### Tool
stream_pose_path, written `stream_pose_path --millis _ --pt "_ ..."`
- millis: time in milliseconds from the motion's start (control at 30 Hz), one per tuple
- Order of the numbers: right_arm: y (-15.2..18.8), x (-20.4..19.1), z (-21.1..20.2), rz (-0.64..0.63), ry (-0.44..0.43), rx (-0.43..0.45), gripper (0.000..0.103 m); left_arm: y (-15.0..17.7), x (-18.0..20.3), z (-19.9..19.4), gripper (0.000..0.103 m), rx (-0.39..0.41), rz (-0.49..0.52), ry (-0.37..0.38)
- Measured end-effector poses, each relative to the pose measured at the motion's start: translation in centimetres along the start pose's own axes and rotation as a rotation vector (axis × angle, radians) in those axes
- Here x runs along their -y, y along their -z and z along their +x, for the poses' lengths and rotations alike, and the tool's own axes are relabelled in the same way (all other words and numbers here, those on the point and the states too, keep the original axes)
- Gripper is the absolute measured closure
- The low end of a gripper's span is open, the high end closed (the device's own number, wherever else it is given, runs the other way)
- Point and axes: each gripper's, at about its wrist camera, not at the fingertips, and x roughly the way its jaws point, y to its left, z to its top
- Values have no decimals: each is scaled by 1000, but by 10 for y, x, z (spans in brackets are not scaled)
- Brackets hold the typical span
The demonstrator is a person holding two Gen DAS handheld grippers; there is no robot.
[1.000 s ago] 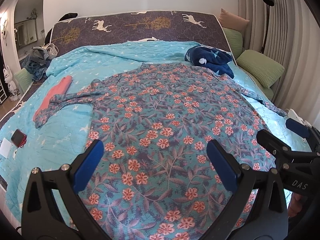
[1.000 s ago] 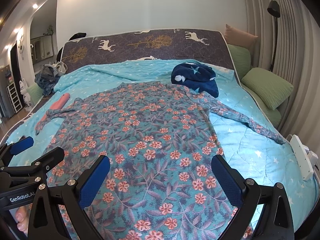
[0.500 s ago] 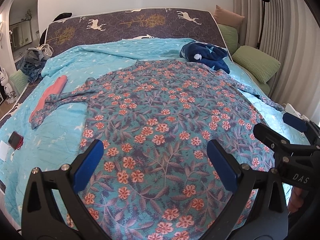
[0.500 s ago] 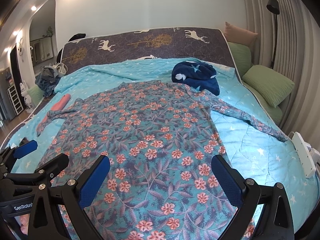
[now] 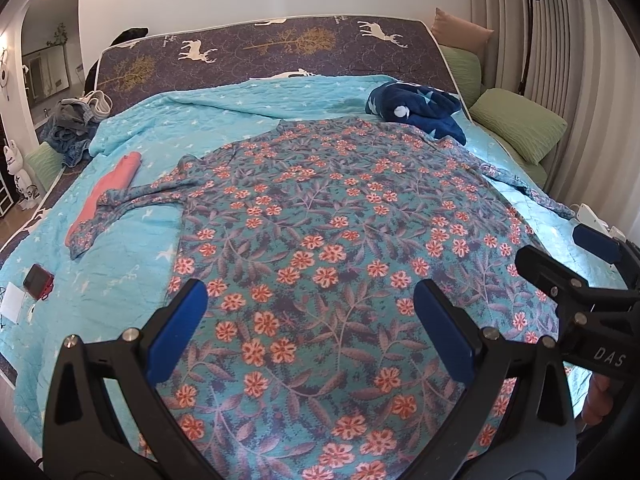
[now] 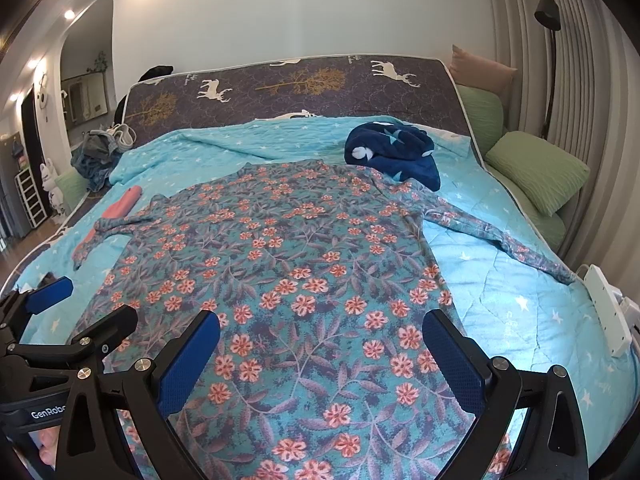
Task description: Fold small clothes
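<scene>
Floral long-sleeved top (image 5: 332, 240) lies face-down-flat across the turquoise quilt (image 6: 520, 280), sleeves spread left and right, presumably smoothed ready for folding. Left gripper (image 5: 312, 328) and right gripper (image 6: 320, 360) hover near its hem, jaws wide, holding nothing.

Spread flat across the turquoise star-print quilt (image 5: 132, 280): long-sleeved floral-print fabric garment (image 5: 320, 232). Behind its right shoulder, crumpled navy star-patterned fleece bundle (image 6: 394, 152); under left sleeve, flat coral-pink cloth (image 5: 106, 188).

Teal shirt (image 5: 340, 240), coral flowers, purple leaves. Aqua quilt (image 5: 120, 280), white stars. Navy star blanket (image 5: 420, 110) at 1 o'clock. My pads (image 5: 178, 332) blue.
</scene>
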Motion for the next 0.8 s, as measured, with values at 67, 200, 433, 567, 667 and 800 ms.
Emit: stream_pose_path --millis 67,200,433,567,667,800 --pt "1 1 0 3 -2 -1 0 0 0 0 1 1 -1 -3" --pt "1 2 1 9 2 0 0 0 0 -1 1 6 2 -10" --pt "2 4 3 17 6 -5 0 0 -4 1 1 5 -5 -14" --pt "2 2 4 12 5 -6 0 -1 -5 2 1 4 -11 -17" --pt "1 1 5 7 4 -7 0 -1 -8 3 1 2 -16 -19" --pt "1 -1 7 4 4 -12 0 0 -9 2 1 5 -18 -21"
